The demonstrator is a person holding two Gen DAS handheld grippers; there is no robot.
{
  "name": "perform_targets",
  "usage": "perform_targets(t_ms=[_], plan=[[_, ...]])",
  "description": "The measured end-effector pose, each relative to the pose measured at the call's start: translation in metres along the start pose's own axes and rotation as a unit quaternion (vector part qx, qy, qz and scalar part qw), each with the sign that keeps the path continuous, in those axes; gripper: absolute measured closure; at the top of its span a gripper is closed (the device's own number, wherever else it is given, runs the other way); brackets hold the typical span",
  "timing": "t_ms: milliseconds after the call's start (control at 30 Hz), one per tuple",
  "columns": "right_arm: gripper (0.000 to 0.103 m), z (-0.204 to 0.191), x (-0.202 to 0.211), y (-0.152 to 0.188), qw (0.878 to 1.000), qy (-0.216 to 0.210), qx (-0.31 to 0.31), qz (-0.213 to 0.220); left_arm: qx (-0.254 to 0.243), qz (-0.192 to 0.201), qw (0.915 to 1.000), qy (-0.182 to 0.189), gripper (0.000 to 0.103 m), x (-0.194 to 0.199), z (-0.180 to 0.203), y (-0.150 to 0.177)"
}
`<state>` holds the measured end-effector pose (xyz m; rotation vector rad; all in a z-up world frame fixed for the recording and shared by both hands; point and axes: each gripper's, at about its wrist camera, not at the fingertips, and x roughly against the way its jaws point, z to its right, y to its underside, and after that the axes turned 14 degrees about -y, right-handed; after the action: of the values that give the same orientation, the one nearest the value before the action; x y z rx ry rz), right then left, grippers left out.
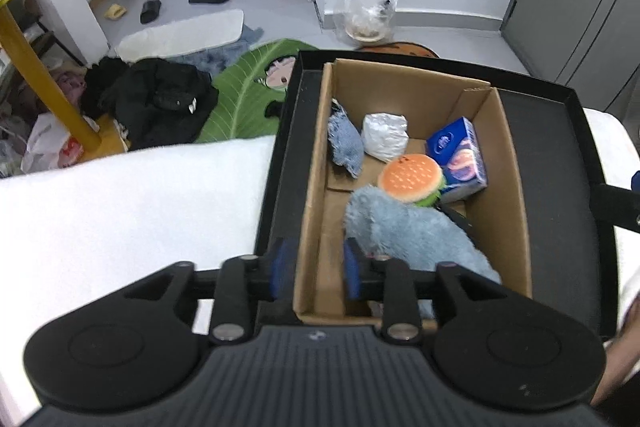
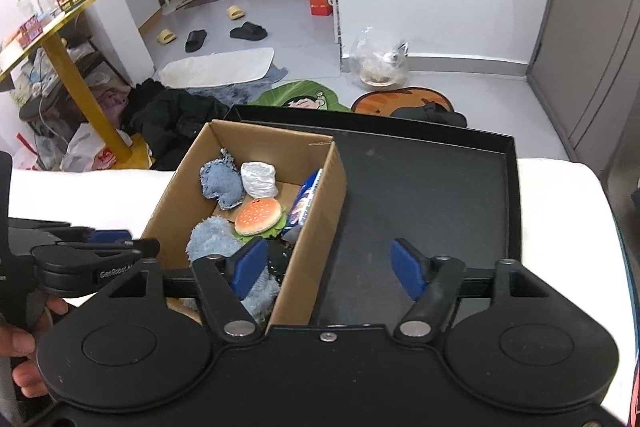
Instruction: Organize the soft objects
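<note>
- My left gripper (image 1: pixel 314 269) sits nearest, jaws part open and straddling the left wall of the cardboard box (image 1: pixel 316 163); it grips nothing, I judge so it can steady that wall
- My right gripper (image 2: pixel 330 267) spreads wide and empty, one finger over the box, the other over the black tray (image 2: pixel 432 195), ready for another piece
- In the box's near end lies the fluffy blue plush (image 1: pixel 404 227), touching the burger toy (image 1: pixel 412 181) beyond it
- Further in, the tissue pack (image 1: pixel 460 155) leans on the right wall, with the white bundle (image 1: pixel 384 135) and blue cloth (image 1: pixel 346 147) at the far end, packed close to save room
- I judge the sorting nearly done
</note>
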<state>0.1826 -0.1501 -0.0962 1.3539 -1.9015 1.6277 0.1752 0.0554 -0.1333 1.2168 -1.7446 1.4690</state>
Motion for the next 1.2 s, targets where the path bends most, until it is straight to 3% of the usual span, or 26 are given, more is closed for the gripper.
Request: perform_targets(t_ms=[333,467,600,867,1200], plan=[[0.014,0.013,0.029,0.007,0.999,0.023,-0.009,0.027,0.027,0.032,0.9990,0.018,0.043,0.050,-0.004,-0.004],[0.011,0.016,0.044,0.011,0.999,0.025,-0.022,0.041,0.025,0.042,0.9984,0.028,0.038,0.070,-0.002,-0.004],[0.000,0.019,0.058,0.014,0.997,0.029,-0.035,0.059,0.018,0.060,0.9975,0.033,0.027,0.091,0.001,-0.003],[0.000,0.023,0.087,0.018,0.994,0.024,-0.067,0.080,0.015,0.074,0.9969,0.022,0.008,0.120,0.001,0.000],[0.000,0.011,0.114,0.025,0.992,0.035,-0.078,0.095,0.014,0.100,0.9946,0.025,0.001,0.158,-0.003,0.011]])
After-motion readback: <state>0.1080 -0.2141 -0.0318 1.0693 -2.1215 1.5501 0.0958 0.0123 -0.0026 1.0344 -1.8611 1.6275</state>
